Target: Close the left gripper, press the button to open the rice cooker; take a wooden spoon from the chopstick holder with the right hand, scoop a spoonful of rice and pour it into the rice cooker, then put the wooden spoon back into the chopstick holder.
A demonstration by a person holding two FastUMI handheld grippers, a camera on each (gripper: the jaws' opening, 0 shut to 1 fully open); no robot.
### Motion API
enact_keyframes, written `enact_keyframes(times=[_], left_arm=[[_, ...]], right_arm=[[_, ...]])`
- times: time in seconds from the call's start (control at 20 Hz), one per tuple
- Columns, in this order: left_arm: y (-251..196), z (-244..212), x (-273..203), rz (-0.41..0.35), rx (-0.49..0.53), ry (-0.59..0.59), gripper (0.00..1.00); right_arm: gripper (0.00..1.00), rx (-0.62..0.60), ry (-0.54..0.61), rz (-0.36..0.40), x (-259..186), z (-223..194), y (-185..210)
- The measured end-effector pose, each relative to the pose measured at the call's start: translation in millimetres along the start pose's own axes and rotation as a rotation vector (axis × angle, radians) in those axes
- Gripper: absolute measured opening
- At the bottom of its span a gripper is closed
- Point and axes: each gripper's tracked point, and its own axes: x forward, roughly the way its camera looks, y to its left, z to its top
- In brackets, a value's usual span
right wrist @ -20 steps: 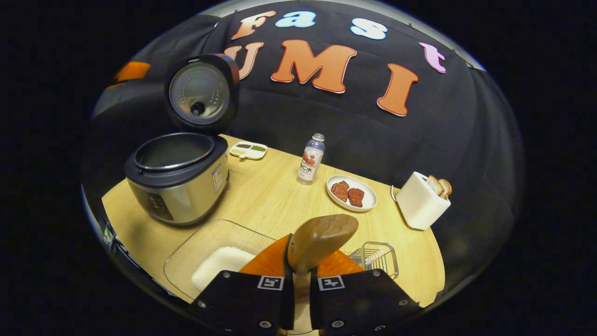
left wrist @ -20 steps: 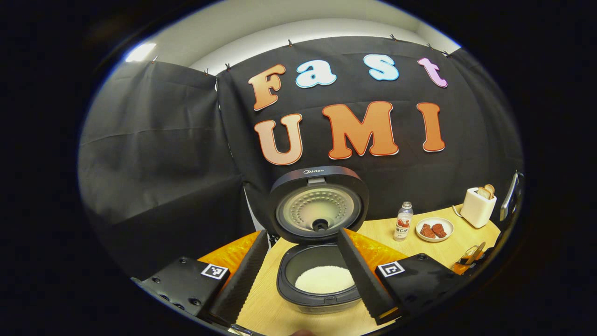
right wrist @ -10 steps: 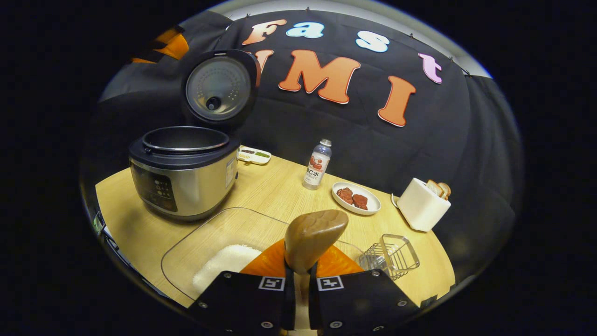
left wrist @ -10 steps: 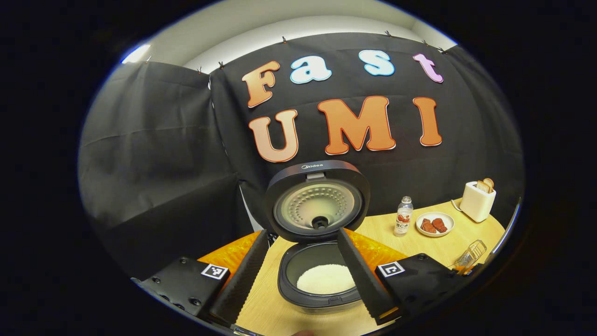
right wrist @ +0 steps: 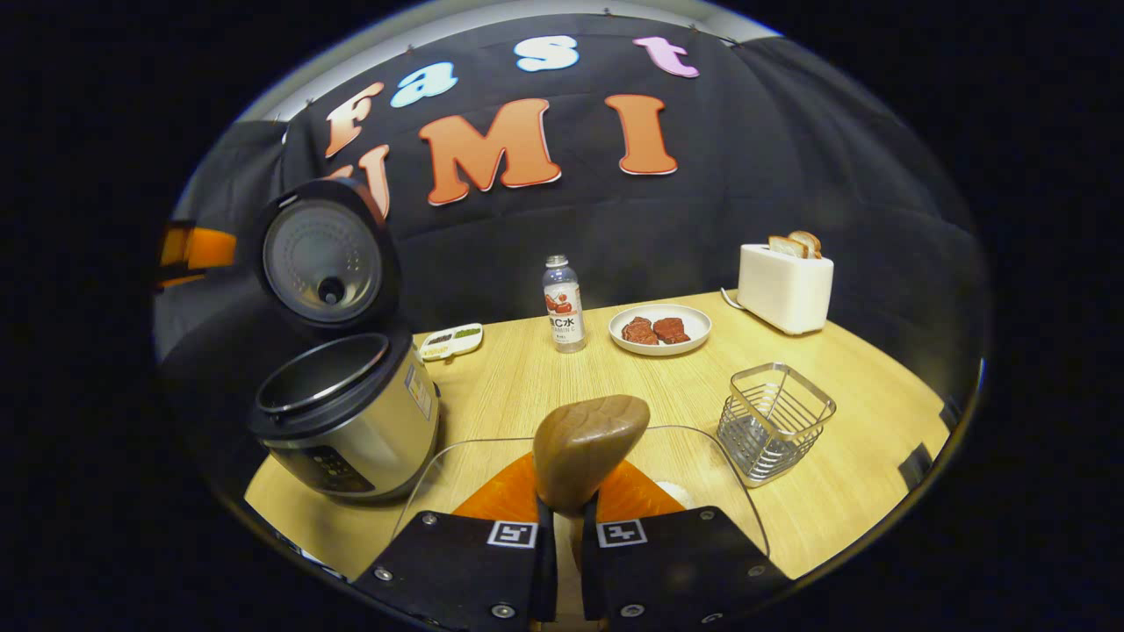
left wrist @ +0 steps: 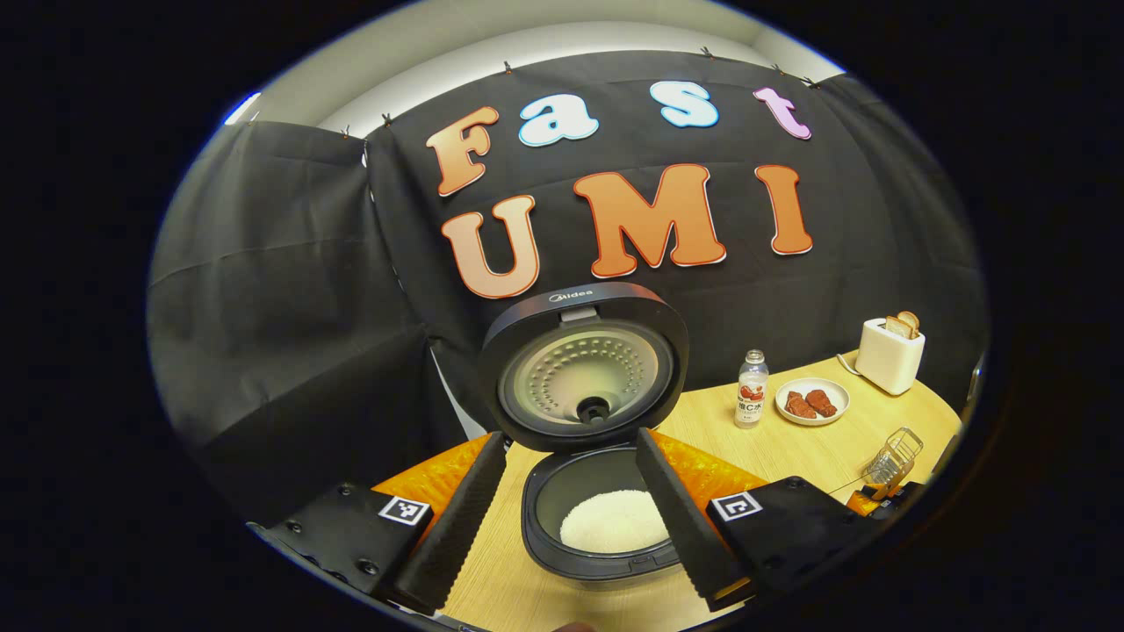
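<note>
In the left gripper view, the left gripper (left wrist: 571,527) is wide open and holds nothing. Its two fingers (left wrist: 457,518) spread apart at the bottom, and the rice cooker (left wrist: 606,535) sits on the worktop (left wrist: 808,448) between them. The cooker's lid (left wrist: 584,369) stands straight up, open. White rice (left wrist: 615,520) lies in the pot. To the right, farther back, stand a small bottle (left wrist: 752,389), a plate (left wrist: 812,401) with red-brown food, and a white toaster (left wrist: 889,353) with bread in it. Near the right edge is the wire chopstick holder (left wrist: 891,452).

In the right gripper view, going left to right, the rice cooker (right wrist: 347,421) stands at the left with its lid (right wrist: 323,256) up. Behind it, just to the right, is a small tray (right wrist: 450,341). Low in the middle, the right gripper (right wrist: 562,527) is closed tight on the wooden spoon (right wrist: 587,446). The fingers are nearly together, pressing the spoon's handle from both sides. The spoon's bowl sticks up above them, with its rounded back facing the camera. I cannot tell if any rice is in it. Under the spoon is a clear dish (right wrist: 702,474), and a little white rice shows in it just right of the gripper. Farther back are the bottle (right wrist: 563,305) and the plate (right wrist: 660,328). To the right of the spoon, the chopstick holder (right wrist: 773,421) stands upright on the worktop (right wrist: 861,439), just beside the clear dish. The toaster (right wrist: 784,284) is at the far right, at the back.
</note>
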Motion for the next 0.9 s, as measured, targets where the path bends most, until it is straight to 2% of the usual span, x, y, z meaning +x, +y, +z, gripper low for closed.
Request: enact_keyframes(times=[0.05, 0.1, 0.15, 0.2, 0.25, 0.35, 0.4, 0.45, 0.5, 0.55, 0.6, 0.65, 0.75, 0.8, 0.85, 0.9], left_arm=[[0, 0, 0, -0.009, 0.002, 0.000, 0.94], [-1, -1, 1, -0.017, 0.005, 0.000, 1.00], [-1, -1, 3, -0.021, 0.008, -0.001, 0.94], [-1, 0, 4, -0.028, 0.011, 0.000, 1.00], [0, -2, 4, -0.030, 0.015, -0.002, 0.94], [1, -2, 6, -0.035, 0.019, -0.002, 0.94], [2, -4, 6, -0.036, 0.021, 0.001, 1.00], [4, -4, 7, -0.034, 0.021, 0.002, 0.94], [7, -4, 7, -0.034, 0.020, 0.005, 1.00], [8, -6, 8, -0.033, 0.018, 0.006, 1.00], [9, -6, 8, -0.031, 0.018, 0.007, 0.94], [11, -6, 8, -0.029, 0.020, 0.006, 1.00], [14, -7, 9, -0.026, 0.021, 0.005, 1.00], [14, -6, 11, -0.026, 0.019, 0.004, 0.94], [13, -7, 10, -0.028, 0.019, 0.005, 1.00], [11, -7, 9, -0.029, 0.020, 0.003, 1.00]], right_arm=[[0.11, 0.044, 0.010, -0.003, 0, -1, 0], [0.11, 0.099, 0.026, 0.000, 0, -2, 2], [0.11, 0.154, 0.038, 0.005, 0, -2, 4], [0.11, 0.202, 0.046, 0.010, 0, -3, 7], [0.11, 0.230, 0.051, 0.016, 0, -3, 9], [0.10, 0.244, 0.052, 0.017, 1, -3, 15], [0.10, 0.243, 0.052, 0.022, 2, -2, 19], [0.11, 0.245, 0.056, 0.024, 2, -2, 20], [0.11, 0.261, 0.064, 0.030, 4, -2, 22], [0.10, 0.286, 0.074, 0.036, 5, -3, 24], [0.11, 0.327, 0.088, 0.047, 5, -3, 25], [0.11, 0.366, 0.099, 0.056, 6, -3, 25], [0.11, 0.439, 0.122, 0.063, 9, -4, 23], [0.11, 0.479, 0.142, 0.072, 11, -6, 22], [0.10, 0.540, 0.165, 0.088, 14, -9, 21], [0.11, 0.605, 0.191, 0.105, 17, -9, 24]])
